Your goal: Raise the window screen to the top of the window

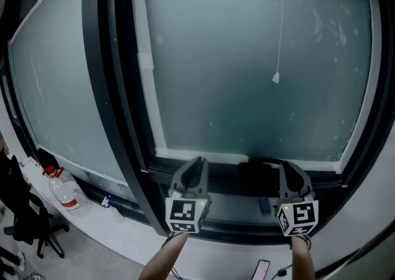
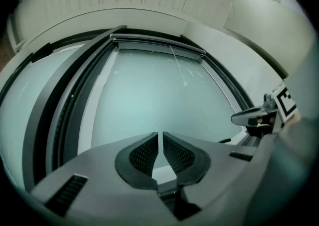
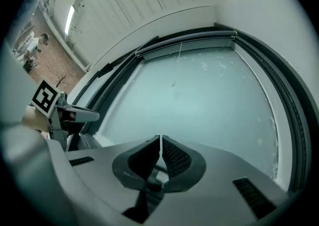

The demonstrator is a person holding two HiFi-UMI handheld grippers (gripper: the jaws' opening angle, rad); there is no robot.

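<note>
The frosted window pane (image 1: 259, 69) sits in a dark frame (image 1: 117, 81). A thin pull cord (image 1: 281, 20) hangs down the glass and ends in a small white knob (image 1: 275, 78). In the gripper views a slim roller bar (image 2: 157, 46) (image 3: 187, 42) lies along the top of the window; no screen cloth covers the glass. My left gripper (image 1: 196, 164) (image 2: 159, 135) and right gripper (image 1: 289, 169) (image 3: 160, 138) are low at the bottom rail (image 1: 234, 181), both shut on nothing. A dark handle (image 1: 264, 163) shows between them.
A second frosted pane (image 1: 49, 87) stands to the left. On the white sill (image 1: 123, 226) stands a plastic bottle (image 1: 65, 190) with a red cap. A black chair (image 1: 24, 220) is at lower left, a phone (image 1: 260, 269) at the bottom edge.
</note>
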